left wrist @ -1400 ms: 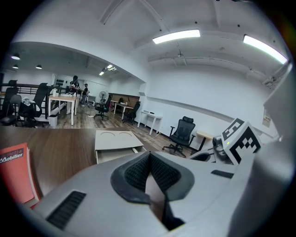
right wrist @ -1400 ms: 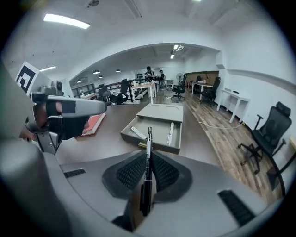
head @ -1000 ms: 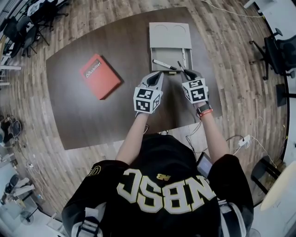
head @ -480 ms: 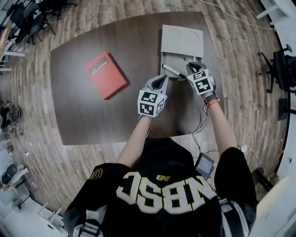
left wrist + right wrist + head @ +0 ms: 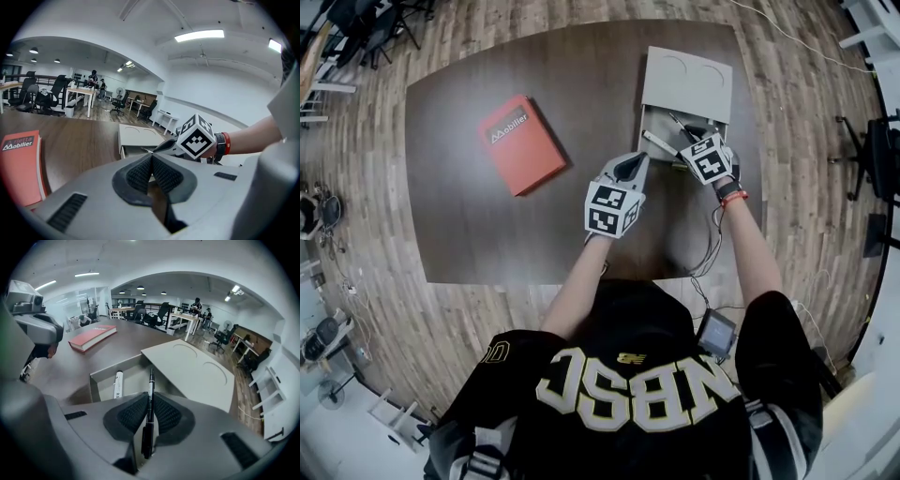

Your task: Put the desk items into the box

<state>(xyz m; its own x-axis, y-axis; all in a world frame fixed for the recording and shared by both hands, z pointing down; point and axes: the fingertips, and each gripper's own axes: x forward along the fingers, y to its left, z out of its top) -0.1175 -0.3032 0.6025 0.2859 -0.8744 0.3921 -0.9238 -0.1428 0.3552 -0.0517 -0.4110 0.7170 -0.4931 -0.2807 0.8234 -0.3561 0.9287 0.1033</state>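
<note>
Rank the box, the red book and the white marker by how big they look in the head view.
1. box, counting its lid
2. red book, somewhat smaller
3. white marker, by far the smallest, lying in the box

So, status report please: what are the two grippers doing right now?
Right gripper shut on black pen, over the open box. Left gripper shut, empty, beside it. White marker already in box. Nothing blocking.

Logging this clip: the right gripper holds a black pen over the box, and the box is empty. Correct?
No: the box holds a white marker, seen in the right gripper view. The right gripper does hold the pen over it.
</note>
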